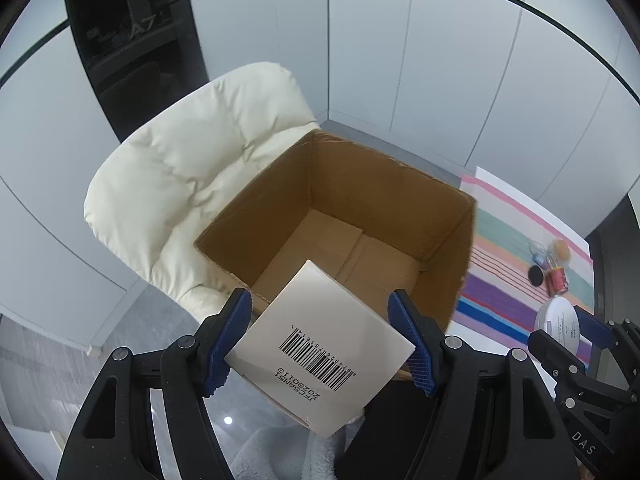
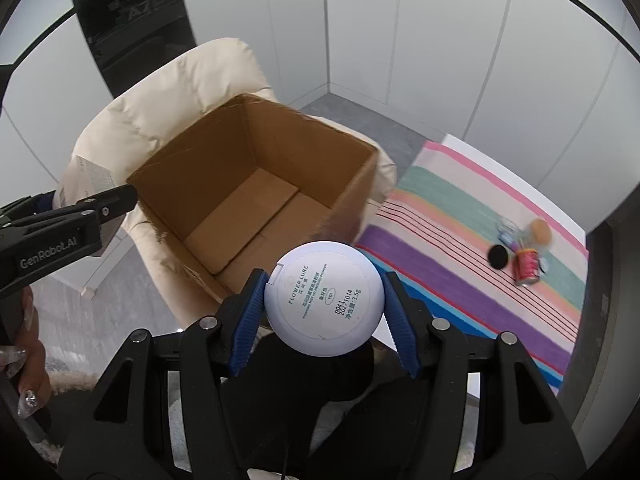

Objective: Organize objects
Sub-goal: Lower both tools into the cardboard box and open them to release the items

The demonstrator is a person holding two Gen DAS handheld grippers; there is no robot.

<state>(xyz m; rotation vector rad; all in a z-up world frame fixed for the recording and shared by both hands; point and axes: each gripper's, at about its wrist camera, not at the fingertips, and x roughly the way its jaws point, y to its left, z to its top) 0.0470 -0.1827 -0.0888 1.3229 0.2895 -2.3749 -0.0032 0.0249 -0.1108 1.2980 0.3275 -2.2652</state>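
My left gripper (image 1: 320, 320) is shut on a white carton with a barcode (image 1: 320, 348), held over the near rim of an open cardboard box (image 1: 384, 184). My right gripper (image 2: 324, 300) is shut on a round white powder compact (image 2: 324, 298), held just in front of the same box (image 2: 240, 148). The box is empty and rests on a cream padded chair (image 1: 180, 184). The compact (image 1: 560, 326) and right gripper also show at the right edge of the left wrist view. The left gripper (image 2: 108, 204) and its carton (image 2: 86, 178) show at the left of the right wrist view.
A striped cloth (image 2: 460, 220) lies on a white table to the right of the box. On it sit a small red can (image 2: 527, 268), a black round lid (image 2: 498, 257), an orange-topped item (image 2: 540, 230) and a small clear bluish item (image 2: 507, 232). Grey wall panels stand behind.
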